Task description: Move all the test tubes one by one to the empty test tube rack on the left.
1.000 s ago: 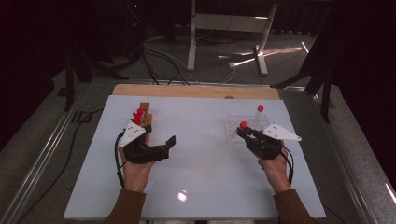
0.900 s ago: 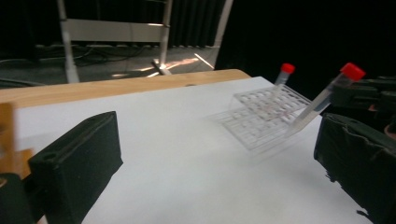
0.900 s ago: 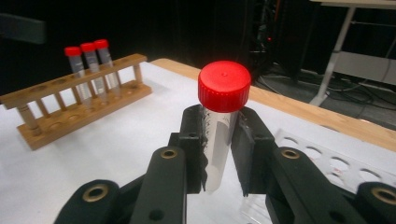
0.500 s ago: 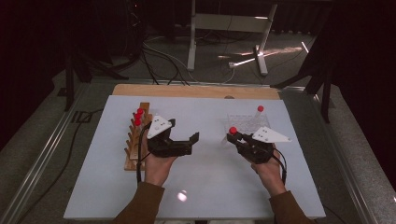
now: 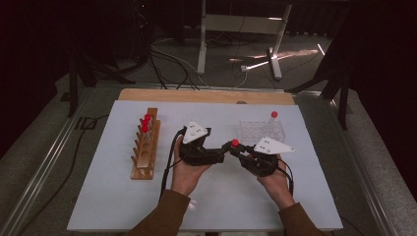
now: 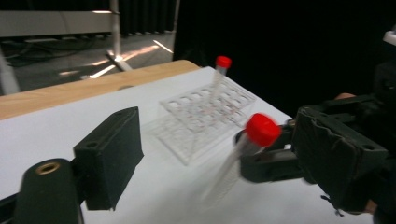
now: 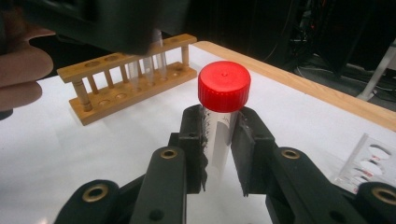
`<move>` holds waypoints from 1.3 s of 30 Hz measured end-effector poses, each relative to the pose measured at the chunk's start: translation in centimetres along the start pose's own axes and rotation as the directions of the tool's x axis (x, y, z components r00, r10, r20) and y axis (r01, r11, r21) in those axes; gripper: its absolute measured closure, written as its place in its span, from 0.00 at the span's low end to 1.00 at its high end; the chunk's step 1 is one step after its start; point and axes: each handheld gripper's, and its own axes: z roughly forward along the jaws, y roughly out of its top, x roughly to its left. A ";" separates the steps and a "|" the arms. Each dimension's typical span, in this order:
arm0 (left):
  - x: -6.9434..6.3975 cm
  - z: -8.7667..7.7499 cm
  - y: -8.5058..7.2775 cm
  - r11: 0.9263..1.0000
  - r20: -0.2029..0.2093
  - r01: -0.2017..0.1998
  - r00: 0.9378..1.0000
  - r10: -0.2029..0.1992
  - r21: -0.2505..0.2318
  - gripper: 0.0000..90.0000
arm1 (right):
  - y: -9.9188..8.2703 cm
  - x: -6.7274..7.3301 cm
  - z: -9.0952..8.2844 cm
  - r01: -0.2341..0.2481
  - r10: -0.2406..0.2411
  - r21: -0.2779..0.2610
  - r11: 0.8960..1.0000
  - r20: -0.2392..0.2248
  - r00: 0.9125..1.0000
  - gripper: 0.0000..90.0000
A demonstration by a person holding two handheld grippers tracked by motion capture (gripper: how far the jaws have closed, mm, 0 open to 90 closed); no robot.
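Right gripper [image 7: 219, 154] clamped on a red-capped tube [image 7: 223, 112], held above the white table [image 5: 113, 196]. Left gripper [image 5: 216, 153] just beside it, jaws parted and just closing inward, tube between them untouched. Wooden rack [image 5: 145, 145] left, clear rack [image 5: 260, 130] behind.
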 end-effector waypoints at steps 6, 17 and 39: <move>-1.0 1.2 -0.1 0.998 0.049 -0.050 0.998 0.047 0.048 0.47 | -0.1 0.3 0.2 0.003 -0.002 0.010 1.000 -0.014 1.000 0.82; -1.3 1.9 -0.4 0.994 0.071 -0.075 0.995 0.070 0.075 0.77 | -0.1 0.4 0.3 0.006 -0.006 0.009 1.000 -0.024 1.000 0.82; -0.9 1.4 0.0 0.997 0.033 -0.053 0.998 0.051 0.050 0.79 | -0.1 -0.9 -0.5 -0.051 0.050 -0.020 0.998 -0.052 0.997 0.30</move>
